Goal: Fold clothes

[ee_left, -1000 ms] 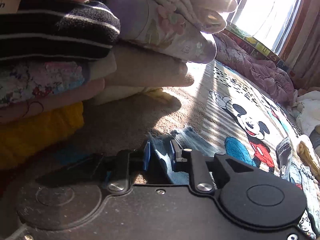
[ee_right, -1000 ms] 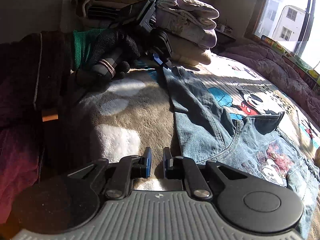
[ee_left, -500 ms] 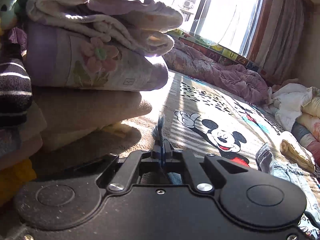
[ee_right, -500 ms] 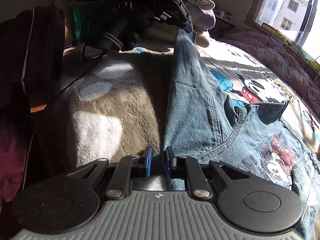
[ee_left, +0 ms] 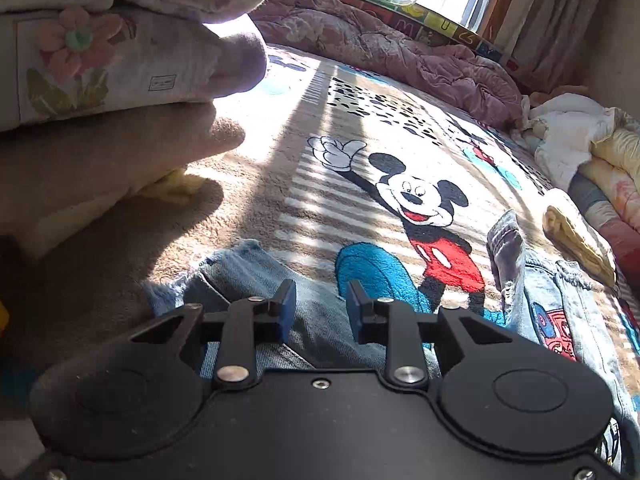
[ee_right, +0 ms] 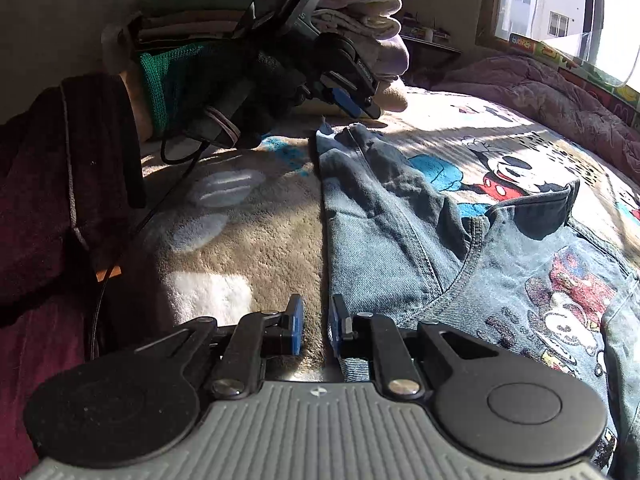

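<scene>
Right wrist view shows one pair of jeans [ee_right: 384, 216] spread flat on the cartoon-mouse blanket [ee_right: 248, 240] covering the bed, one leg stretched toward a stack of folded clothes [ee_right: 360, 20] at the far end. Two claws are in play. Left claw [ee_left: 321, 307] hovers over the leg's frayed hem, its jaws opening, the pads clear of the denim below. Right claw [ee_right: 316, 326] has a narrow gap, nothing pinched. One sunlit window [ee_right: 560, 12] is beyond a rumpled purple quilt [ee_right: 540, 96].
</scene>
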The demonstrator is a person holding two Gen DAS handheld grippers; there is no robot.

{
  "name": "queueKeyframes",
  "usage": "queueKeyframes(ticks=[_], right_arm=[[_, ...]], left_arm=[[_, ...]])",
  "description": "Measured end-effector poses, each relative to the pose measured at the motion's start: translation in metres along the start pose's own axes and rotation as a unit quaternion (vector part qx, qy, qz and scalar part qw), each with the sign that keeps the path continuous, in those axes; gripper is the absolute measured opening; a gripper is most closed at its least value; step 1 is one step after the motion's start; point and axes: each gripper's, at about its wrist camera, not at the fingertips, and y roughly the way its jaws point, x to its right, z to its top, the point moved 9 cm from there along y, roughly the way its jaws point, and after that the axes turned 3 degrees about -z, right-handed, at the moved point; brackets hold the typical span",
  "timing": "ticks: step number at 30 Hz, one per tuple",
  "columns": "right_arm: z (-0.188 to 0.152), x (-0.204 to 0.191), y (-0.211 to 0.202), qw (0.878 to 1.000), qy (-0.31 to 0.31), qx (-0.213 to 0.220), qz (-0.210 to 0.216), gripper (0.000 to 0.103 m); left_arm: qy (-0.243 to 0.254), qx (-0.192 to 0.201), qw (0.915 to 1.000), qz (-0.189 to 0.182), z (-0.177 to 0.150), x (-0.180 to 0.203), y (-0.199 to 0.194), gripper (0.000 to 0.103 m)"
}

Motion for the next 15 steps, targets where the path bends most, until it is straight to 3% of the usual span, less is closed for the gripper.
queueKeyframes(ticks=[2, 4, 6, 7, 11, 15], right_arm=[[-0.002, 0.008, 0.013, 0.999, 0.036, -0.009, -0.001, 0.025], [-0.011, 0.010, 0.030, 0.996, 0.070, -0.041, 0.022, 0.028], [-0.013, 0.007, 0.029, 0.997, 0.058, -0.040, 0.029, 0.030], [-0.012, 0.007, 0.028, 0.997, 0.057, -0.044, 0.032, 0.030], [-0.016, 0.006, 0.015, 0.996, 0.066, -0.034, 0.054, 0.030], [-0.024, 0.009, -0.009, 0.994, 0.077, -0.019, 0.071, 0.028]], left_arm=[[0.031, -0.023, 0.9992, 0.008, -0.008, 0.011, 0.017, 0.038], [0.020, 0.000, 0.9992, 0.036, 0.002, 0.008, 0.017, 0.033], [0.024, 0.031, 0.9963, 0.077, 0.018, 0.007, 0.007, 0.030], [0.027, 0.045, 0.9955, 0.078, 0.025, 0.010, 0.002, 0.030], [0.003, 0.065, 0.9979, -0.003, 0.044, 0.049, -0.005, 0.032], [0.040, 0.074, 0.9917, -0.097, 0.051, 0.124, -0.007, 0.032]])
